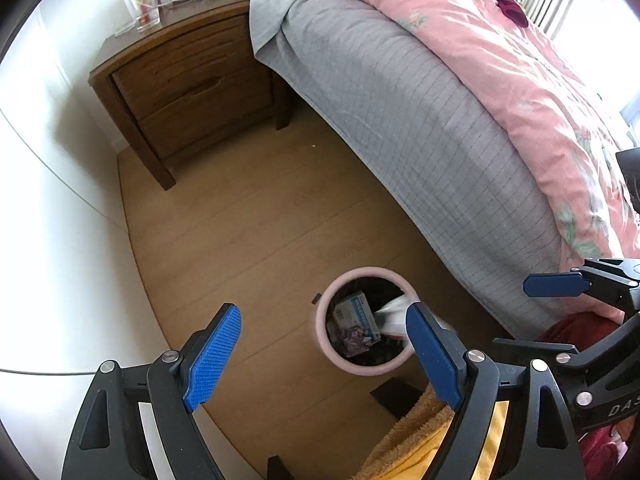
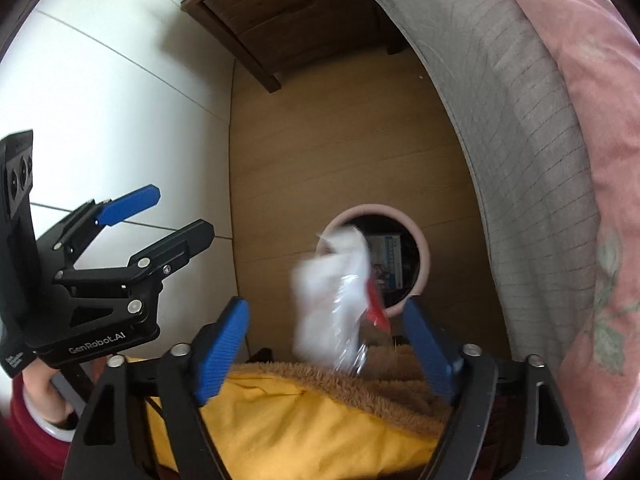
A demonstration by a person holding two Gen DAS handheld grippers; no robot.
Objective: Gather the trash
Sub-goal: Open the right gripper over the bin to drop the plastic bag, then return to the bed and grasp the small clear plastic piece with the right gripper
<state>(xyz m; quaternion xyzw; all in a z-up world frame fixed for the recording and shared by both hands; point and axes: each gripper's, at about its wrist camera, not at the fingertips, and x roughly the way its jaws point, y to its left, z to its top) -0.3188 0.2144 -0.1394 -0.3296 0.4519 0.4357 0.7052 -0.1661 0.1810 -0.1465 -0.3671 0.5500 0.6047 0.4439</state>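
A pink-rimmed round bin (image 2: 424, 252) stands on the wood floor beside the bed, with a printed box (image 2: 390, 256) and other trash inside. My right gripper (image 2: 326, 306) is open just above its near edge. A blurred wad of white paper, clear plastic and a red scrap (image 2: 332, 296) is in the air between the spread fingers, touching neither pad. In the left wrist view the bin (image 1: 372, 271) lies below my left gripper (image 1: 323, 312), which is open and holds nothing. The white wad (image 1: 394, 312) shows over the bin's right side, and the right gripper (image 1: 514, 314) is at the right.
A bed with a grey sheet (image 1: 420, 120) and pink quilt (image 1: 520, 80) runs along the right. A wooden nightstand (image 1: 192, 88) stands at the far wall, a white wall (image 1: 52, 200) on the left. Yellow fluffy fabric (image 2: 300, 408) lies below the grippers. A hand in a red sleeve (image 2: 36, 400) holds the left gripper (image 2: 184, 210).
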